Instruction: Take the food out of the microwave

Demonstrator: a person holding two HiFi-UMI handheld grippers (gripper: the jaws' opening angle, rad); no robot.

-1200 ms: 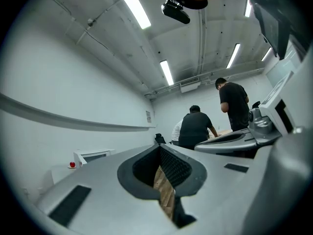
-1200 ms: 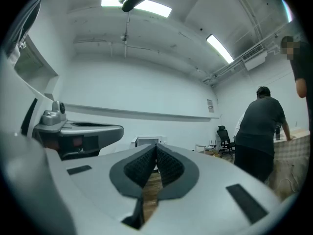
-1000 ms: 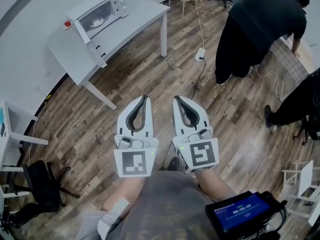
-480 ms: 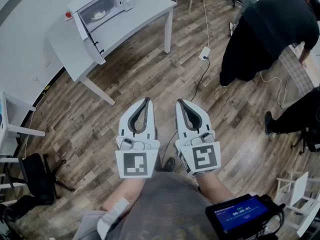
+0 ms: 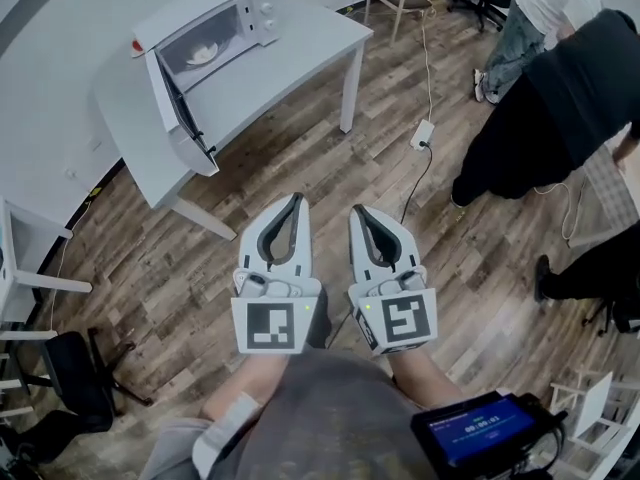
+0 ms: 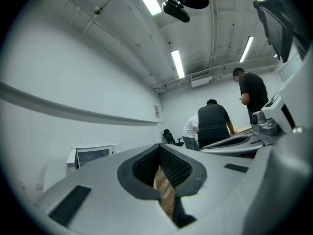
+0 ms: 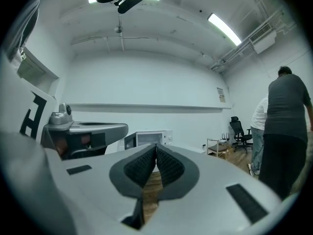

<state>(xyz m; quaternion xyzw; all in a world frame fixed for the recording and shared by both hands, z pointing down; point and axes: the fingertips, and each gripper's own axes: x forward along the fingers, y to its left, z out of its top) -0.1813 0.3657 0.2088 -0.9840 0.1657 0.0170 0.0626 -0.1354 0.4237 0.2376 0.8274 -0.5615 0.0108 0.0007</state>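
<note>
A white microwave [image 5: 225, 13] stands on a white table [image 5: 300, 53] at the upper left of the head view, its door [image 5: 180, 108] swung open. Inside it lies a white plate of food [image 5: 203, 54]. My left gripper [image 5: 293, 201] and right gripper [image 5: 357, 212] are held side by side over the wooden floor, well short of the table, both shut and empty. The microwave [image 6: 92, 155] shows small and far off past the left gripper [image 6: 159, 146]. It also appears in the right gripper view, the microwave [image 7: 146, 138] just beyond the right gripper [image 7: 156, 146].
A power strip [image 5: 422, 134] with its cable lies on the floor right of the table. A person in a dark top [image 5: 565, 98] bends over at the right, another in a white shirt [image 5: 545, 3] behind. A black chair [image 5: 75, 373] sits lower left.
Both grippers have moved across the floor towards the table, still side by side and shut. The microwave and table sit nearer and larger in the head view.
</note>
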